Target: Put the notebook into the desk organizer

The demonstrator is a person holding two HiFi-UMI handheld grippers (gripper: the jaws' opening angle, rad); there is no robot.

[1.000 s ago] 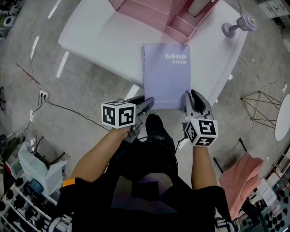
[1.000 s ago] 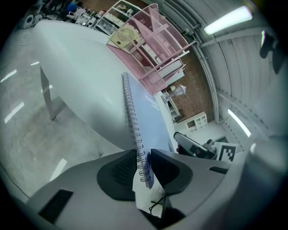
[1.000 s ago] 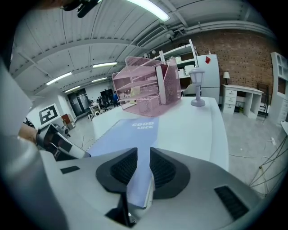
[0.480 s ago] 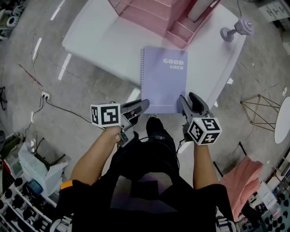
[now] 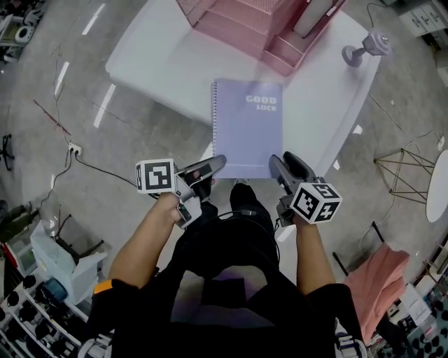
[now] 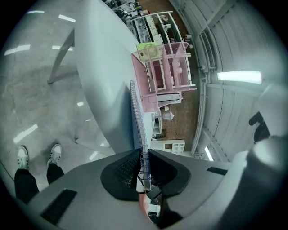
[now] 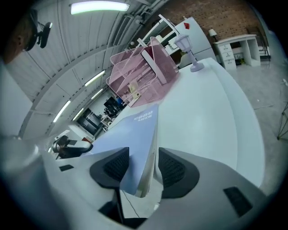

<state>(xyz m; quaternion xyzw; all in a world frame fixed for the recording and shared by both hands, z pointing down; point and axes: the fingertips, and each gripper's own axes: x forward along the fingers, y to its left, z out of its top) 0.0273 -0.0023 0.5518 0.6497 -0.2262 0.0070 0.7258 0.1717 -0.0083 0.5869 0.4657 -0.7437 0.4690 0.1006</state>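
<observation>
In the head view, the lilac notebook [image 5: 246,126] lay flat on the white counter [image 5: 175,63], just short of the pink organizer [image 5: 245,21]. Its long axis ran toward the organizer, printed end nearest it, spiral on the left, and the far end overhung the counter's edge above the grey concrete floor [image 5: 84,140]. The left tool [image 5: 212,166] and right tool [image 5: 279,166] met the corners farthest from the organizer.

In the left gripper view, the left tool [image 6: 143,168] was clamped on the spiral, which pointed at the organizer [image 6: 164,76].

In the right gripper view, the right tool [image 7: 141,168] was opening, its pads clear of the notebook's corner [image 7: 130,134] between them. A hall of shelving stood behind the organizer [image 7: 139,76].
</observation>
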